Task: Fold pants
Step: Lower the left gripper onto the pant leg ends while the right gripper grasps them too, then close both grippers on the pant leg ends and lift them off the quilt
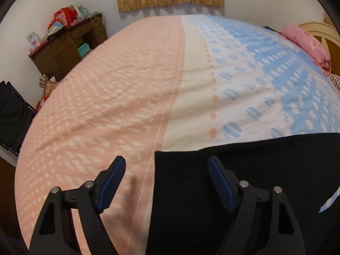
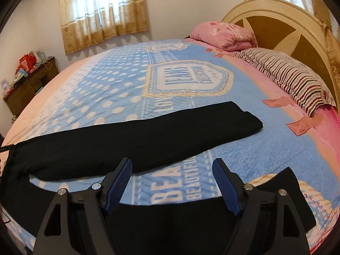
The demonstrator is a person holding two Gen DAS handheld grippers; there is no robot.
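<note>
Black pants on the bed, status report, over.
Left claw and right claw open, empty. Black fabric pants spread on the patterned bedspread, unfolded. Nothing in the way.

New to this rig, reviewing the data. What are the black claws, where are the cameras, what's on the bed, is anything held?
There is no robot: a person holds a two-finger gripper in each hand, with a wide-angle camera on each looking along its fingers. One picture is from the left gripper, over the corner of the black pants. The other is from the right gripper, showing one leg stretched across the bedspread. Pillows lie by the headboard. Both grippers are open and hold nothing.
</note>
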